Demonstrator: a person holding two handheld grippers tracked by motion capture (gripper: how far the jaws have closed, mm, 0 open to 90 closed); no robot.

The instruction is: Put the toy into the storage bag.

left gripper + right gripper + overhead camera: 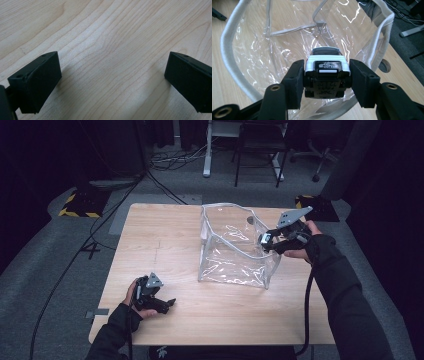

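Note:
A clear plastic bag [235,247] with white edging stands open on the wooden table [165,240]. My right gripper [267,240] hovers at the bag's right rim, shut on a small white toy car [326,68]. In the right gripper view the car sits between both pads above the bag's open mouth [287,47]. My left gripper [167,304] rests low near the table's front left, held in a hand. Its black fingers [37,80] stand wide apart over bare wood with nothing between them.
Beyond the table's far edge lie cables [175,157], a chair and desk legs [260,150] on grey floor. A yellow-black striped base [80,205] sits at the back left. A round hole [384,65] shows in the tabletop beside the bag.

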